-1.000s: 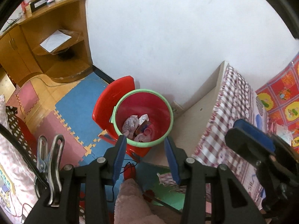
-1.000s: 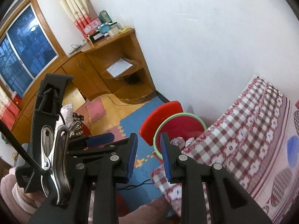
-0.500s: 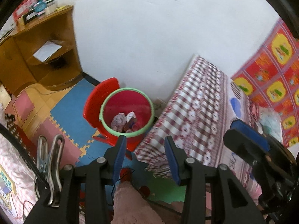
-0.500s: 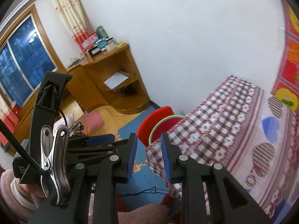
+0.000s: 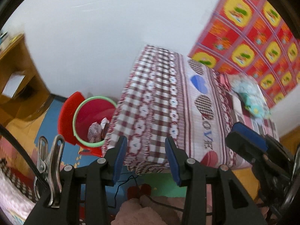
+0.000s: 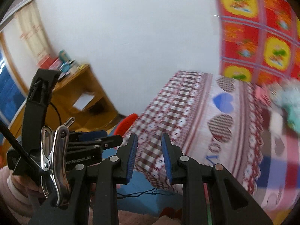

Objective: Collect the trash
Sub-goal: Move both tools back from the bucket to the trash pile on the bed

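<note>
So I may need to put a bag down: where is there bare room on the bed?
Free: the checked, heart-patterned bedsheet from its near corner to the blue heart. Crowded: the far end, where a crumpled pale-blue and white bundle lies below the red and yellow patterned wall cloth.

Home bedroom: bed [image 5: 180, 101], wooden desk [image 6: 82, 91].
</note>
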`<state>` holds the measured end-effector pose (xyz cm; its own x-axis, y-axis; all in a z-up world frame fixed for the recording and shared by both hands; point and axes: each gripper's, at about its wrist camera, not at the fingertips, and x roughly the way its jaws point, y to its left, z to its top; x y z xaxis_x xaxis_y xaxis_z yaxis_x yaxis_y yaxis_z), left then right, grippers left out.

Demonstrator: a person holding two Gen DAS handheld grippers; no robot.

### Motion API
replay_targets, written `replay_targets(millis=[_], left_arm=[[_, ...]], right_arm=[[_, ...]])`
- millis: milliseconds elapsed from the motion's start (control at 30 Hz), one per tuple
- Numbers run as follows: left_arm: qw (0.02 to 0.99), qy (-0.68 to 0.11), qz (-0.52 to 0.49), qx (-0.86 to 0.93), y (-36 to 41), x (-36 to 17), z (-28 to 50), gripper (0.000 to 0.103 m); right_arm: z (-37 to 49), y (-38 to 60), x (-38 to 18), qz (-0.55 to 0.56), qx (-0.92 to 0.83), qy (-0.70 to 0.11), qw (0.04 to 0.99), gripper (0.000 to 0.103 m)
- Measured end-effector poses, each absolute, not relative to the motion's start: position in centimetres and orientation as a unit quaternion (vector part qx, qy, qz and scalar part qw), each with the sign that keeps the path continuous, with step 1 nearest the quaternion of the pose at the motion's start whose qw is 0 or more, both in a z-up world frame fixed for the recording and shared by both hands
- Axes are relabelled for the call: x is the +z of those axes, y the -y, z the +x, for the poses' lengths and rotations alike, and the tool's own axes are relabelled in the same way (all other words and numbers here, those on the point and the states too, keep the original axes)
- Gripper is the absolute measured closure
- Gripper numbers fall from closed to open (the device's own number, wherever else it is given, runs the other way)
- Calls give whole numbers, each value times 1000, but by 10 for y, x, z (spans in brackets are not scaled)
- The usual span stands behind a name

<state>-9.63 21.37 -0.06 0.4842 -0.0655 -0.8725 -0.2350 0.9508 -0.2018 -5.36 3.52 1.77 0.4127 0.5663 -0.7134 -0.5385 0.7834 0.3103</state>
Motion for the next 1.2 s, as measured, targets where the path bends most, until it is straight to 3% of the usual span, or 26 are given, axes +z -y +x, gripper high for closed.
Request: replay_targets(millis=[767, 1200], left_arm=[[841, -525, -62, -115, -97, -4, -48, 60], [832, -536, -50, -131, -1, -19, 12, 59]], right_arm=[[-63, 100, 21, 95, 130, -424, 891, 76], [-16, 226, 3, 92, 96, -441, 887, 75]])
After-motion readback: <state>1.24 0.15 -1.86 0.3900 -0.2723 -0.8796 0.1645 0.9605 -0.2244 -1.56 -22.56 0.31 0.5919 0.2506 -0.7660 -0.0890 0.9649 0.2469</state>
